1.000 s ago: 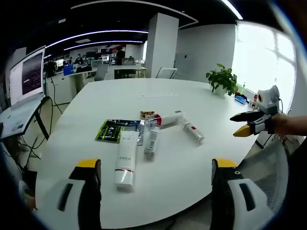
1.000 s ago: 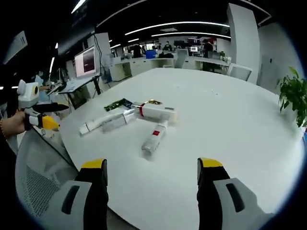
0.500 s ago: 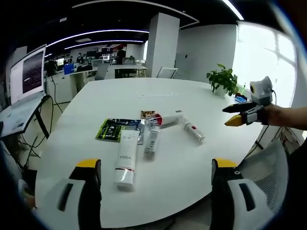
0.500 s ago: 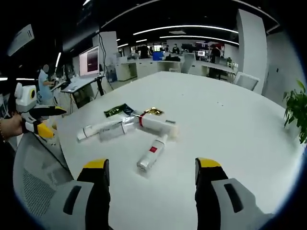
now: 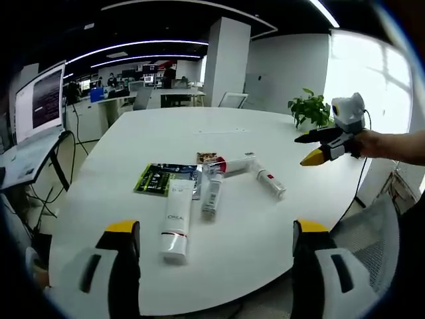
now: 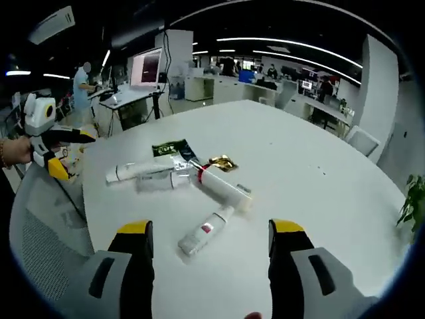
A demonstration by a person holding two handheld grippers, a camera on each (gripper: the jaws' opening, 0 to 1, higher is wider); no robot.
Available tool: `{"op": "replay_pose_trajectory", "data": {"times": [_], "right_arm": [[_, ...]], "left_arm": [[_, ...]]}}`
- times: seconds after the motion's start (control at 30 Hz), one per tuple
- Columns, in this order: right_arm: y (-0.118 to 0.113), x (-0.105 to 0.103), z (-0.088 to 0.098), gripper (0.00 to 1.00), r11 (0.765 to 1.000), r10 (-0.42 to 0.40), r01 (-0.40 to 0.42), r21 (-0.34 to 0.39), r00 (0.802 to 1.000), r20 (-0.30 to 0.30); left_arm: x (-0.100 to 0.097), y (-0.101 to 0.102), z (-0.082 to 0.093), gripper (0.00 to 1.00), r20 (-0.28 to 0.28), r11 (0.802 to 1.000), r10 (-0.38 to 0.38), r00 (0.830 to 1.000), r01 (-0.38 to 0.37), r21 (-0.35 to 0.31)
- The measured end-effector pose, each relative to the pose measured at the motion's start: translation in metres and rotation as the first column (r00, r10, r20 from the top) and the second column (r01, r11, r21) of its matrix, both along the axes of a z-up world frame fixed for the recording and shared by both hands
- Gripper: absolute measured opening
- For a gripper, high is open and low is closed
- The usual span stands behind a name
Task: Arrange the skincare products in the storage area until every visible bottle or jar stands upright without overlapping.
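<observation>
Several skincare products lie flat on the white round table (image 5: 133, 139). A wide white tube (image 5: 174, 222) is nearest my left gripper (image 5: 216, 227), which is open and empty at the table's edge. Beyond are a slim tube (image 5: 211, 194), a white bottle with a red band (image 5: 232, 164) and a small red-labelled bottle (image 5: 269, 184). My right gripper (image 6: 211, 227) is open above the table, and the small bottle (image 6: 204, 232) lies ahead in line with its gap. The red-banded bottle (image 6: 222, 186) and both tubes (image 6: 136, 171) lie farther on.
A green sachet (image 5: 159, 178) and a gold sachet (image 5: 204, 157) lie among the products. A potted plant (image 5: 312, 109) stands at the table's far right. A hand holds the right gripper (image 5: 300, 151) over that edge. A mesh chair (image 6: 40, 232) stands by the table.
The right gripper has risen and moved in over the table toward the small bottle. The left gripper has stayed where it was. The products have not moved.
</observation>
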State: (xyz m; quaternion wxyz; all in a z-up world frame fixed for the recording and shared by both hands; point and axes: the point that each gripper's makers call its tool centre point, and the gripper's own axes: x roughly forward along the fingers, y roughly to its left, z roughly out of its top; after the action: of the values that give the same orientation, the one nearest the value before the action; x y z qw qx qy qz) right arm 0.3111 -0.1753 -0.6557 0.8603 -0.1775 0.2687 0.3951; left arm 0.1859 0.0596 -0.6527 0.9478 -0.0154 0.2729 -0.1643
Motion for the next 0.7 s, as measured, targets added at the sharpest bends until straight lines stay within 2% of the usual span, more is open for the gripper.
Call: {"op": "replay_pose_trajectory", "data": {"times": [0.37, 0.53, 0.63, 0.7], "right_arm": [[0.013, 0.028, -0.009, 0.69, 0.994, 0.087, -0.087, -0.059, 0.996, -0.007], [0.020, 0.039, -0.013, 0.66, 0.984, 0.149, -0.149, -0.098, 0.989, -0.004], [0.025, 0.045, -0.012, 0.66, 0.967, 0.212, -0.207, -0.149, 0.977, 0.017], [0.025, 0.050, -0.013, 0.67, 0.964, 0.218, -0.214, -0.157, 0.976, 0.009]], "left_arm": [[0.000, 0.001, -0.004, 0.91, -0.024, 1.000, 0.006, 1.000, -0.006, 0.008], [-0.001, 0.002, -0.006, 0.91, -0.037, 1.000, 0.007, 0.999, -0.007, 0.010], [-0.002, 0.002, -0.008, 0.91, -0.047, 1.000, 0.007, 0.999, -0.006, 0.015], [-0.002, 0.001, -0.009, 0.91, -0.052, 1.000, 0.005, 0.999, -0.004, 0.017]]}}
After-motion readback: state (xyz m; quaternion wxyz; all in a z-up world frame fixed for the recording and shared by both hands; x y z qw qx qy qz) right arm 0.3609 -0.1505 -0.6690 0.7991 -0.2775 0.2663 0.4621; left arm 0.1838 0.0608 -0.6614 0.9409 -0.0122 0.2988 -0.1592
